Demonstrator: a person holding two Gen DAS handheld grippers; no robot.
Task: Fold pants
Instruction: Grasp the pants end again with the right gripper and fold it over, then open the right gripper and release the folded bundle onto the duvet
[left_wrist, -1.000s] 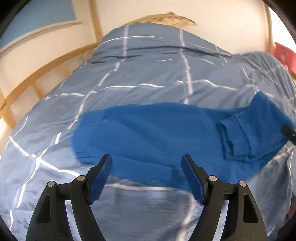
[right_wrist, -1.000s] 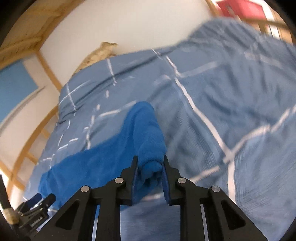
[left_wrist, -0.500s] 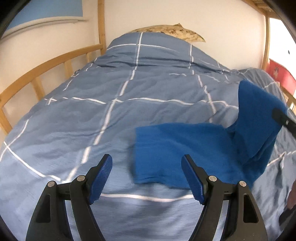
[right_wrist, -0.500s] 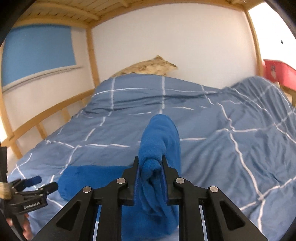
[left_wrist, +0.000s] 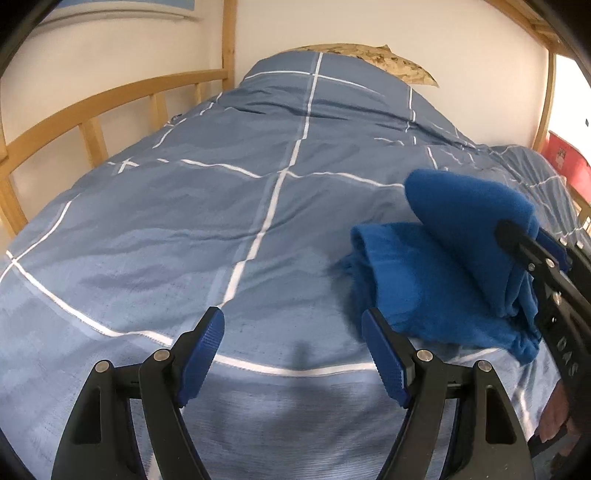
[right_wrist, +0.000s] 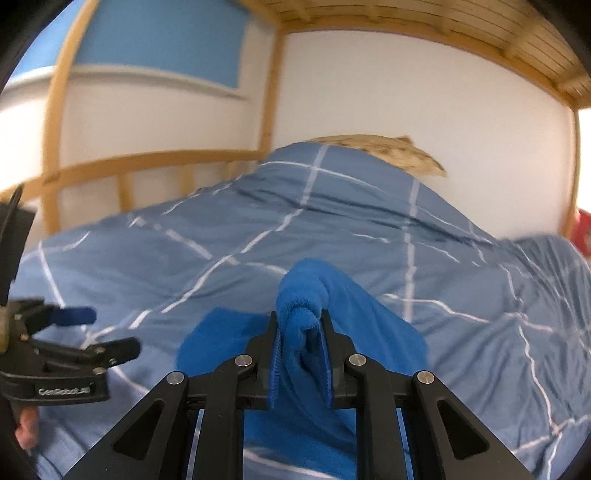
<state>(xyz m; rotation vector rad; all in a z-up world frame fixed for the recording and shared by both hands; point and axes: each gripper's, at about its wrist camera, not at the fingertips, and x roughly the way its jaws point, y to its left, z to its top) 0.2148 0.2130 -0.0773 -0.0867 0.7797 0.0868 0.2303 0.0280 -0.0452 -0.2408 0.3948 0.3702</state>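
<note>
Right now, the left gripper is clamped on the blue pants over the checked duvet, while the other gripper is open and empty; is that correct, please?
Not quite: the sides are swapped. The right gripper clamps the blue pants over the checked duvet, as the right wrist view shows; the left gripper is open and empty.

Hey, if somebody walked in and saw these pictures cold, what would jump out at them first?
Probably the bright blue pants, bunched up and clamped in the right tool, with the rest draped in a loose fold on the checked blue bedcover. Next, the left tool standing open and empty over bare cover, left of the pants. A wooden bed rail runs along the wall.
</note>
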